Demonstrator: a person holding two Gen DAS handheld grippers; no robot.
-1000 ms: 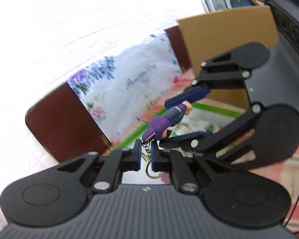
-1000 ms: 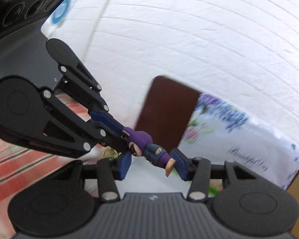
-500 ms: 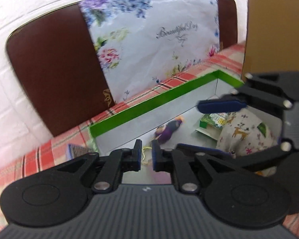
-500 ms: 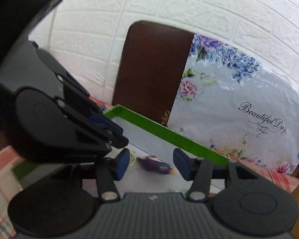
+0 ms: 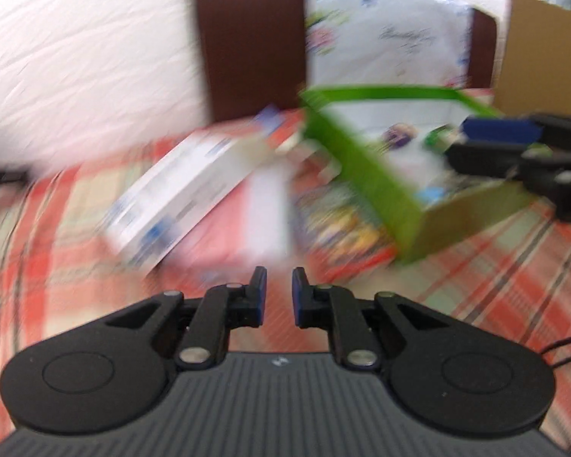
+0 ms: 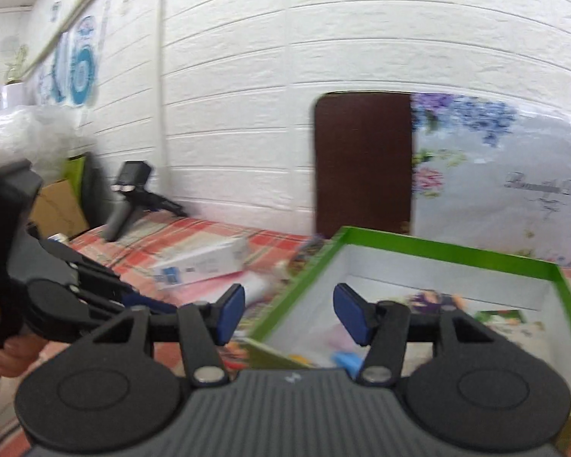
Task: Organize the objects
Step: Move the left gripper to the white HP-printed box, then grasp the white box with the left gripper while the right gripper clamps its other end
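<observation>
Figure lies in box. Left tool, right tool released, empty, jaws just opening. Next: grasp carton on bench.

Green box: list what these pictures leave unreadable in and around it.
- Purple figure: left wrist view, motion blur hides its pose.
- Green box floor, near part: right wrist view, the right gripper covers it.
- White carton print: smeared by blur.
- Colourful packet: blurred, contents unclear.
</observation>
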